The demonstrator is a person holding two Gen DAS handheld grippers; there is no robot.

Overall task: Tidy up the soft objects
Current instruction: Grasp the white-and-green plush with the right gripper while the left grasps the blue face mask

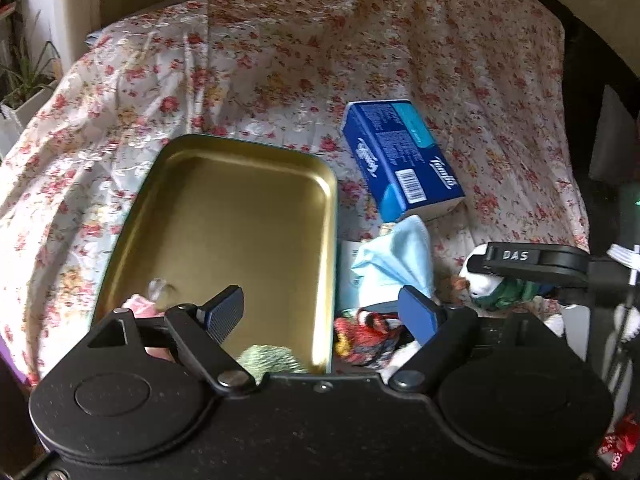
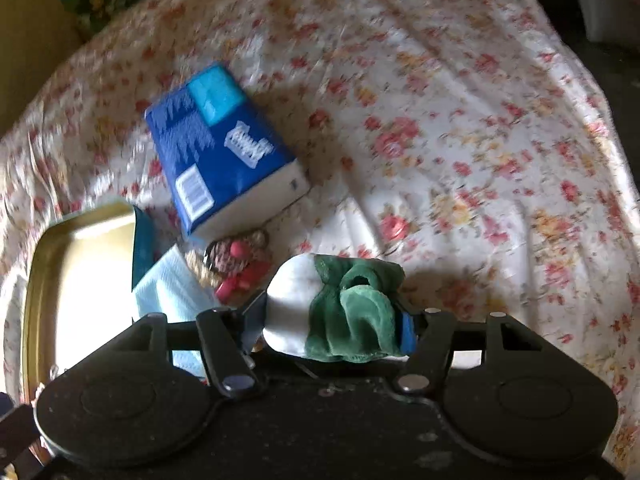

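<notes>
Gold-coloured tin tray (image 1: 224, 216) sits on the floral bedsheet (image 1: 280, 60), mostly bare, with a pink scrap (image 1: 138, 306) and a fuzzy green ball (image 1: 272, 360) at its near end. Our left gripper (image 1: 320, 312) hovers over the tray's near right edge, jaws wide with nothing between them. Our right gripper (image 2: 328, 328) has its jaws clamped on the white plush toy with green scarf (image 2: 336, 316), held above the sheet. Blue tissue pack (image 2: 224, 148) lies just beside the tray, next to a light blue cloth (image 2: 172, 292)

Tray (image 1: 224, 216) glossy gold metal; bedsheet (image 1: 280, 60) floral cloth; toy (image 2: 340, 320) plush.
</notes>
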